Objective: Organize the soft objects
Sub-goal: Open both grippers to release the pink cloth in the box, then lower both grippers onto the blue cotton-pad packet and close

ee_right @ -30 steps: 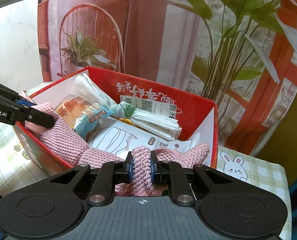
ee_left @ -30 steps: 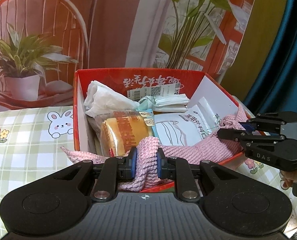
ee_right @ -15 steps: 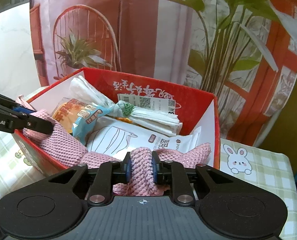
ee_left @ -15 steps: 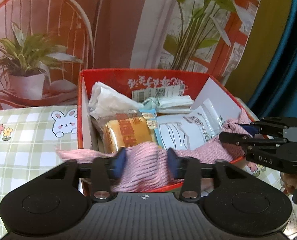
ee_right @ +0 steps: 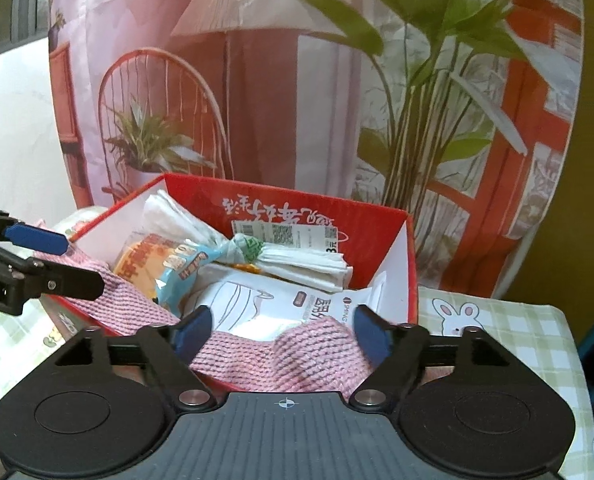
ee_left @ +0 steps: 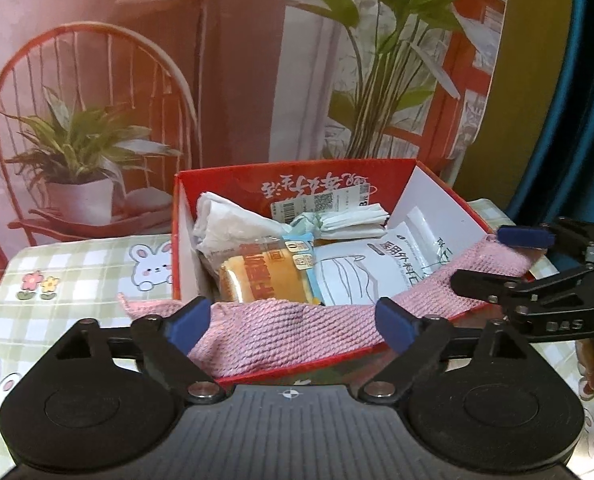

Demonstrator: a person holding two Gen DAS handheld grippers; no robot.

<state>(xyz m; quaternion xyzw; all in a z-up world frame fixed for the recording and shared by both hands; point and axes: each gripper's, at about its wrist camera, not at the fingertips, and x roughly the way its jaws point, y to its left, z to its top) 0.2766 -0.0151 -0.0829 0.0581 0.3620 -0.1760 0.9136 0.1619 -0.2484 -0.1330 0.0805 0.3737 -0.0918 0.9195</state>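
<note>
Now both grippers are letting go of a pink knitted cloth (ee_left: 289, 328) that is lying draped over the near rim of a red cardboard box (ee_left: 297, 178). The left gripper (ee_left: 293, 320) has just been opening its fingers; they are standing spread wide, with the cloth lying loose between them and neither pad pressing on it. The right gripper (ee_right: 283, 330) has just been opening too, and its fingers are likewise parted around a humped fold of the same cloth, released.

The cloth is not sitting fully inside the box. It is running along the box's front edge, partly resting on the contents and partly hanging over the outside of the front wall, with one end trailing past the box's left corner onto the checked, rabbit-patterned cover of the counter (ee_left: 77, 280).

Inside the box, behind the cloth, several soft things are already sitting: an orange wrapped bread packet (ee_left: 265, 280), a white face-mask pouch (ee_left: 373, 268), a stack of folded white masks (ee_left: 353, 220) and a crumpled white bag (ee_left: 225, 220) at the box's back left.

Judging from this, the gathering looks nearly finished; tucking the overhanging cloth inside the box seems to be what is remaining.
</note>
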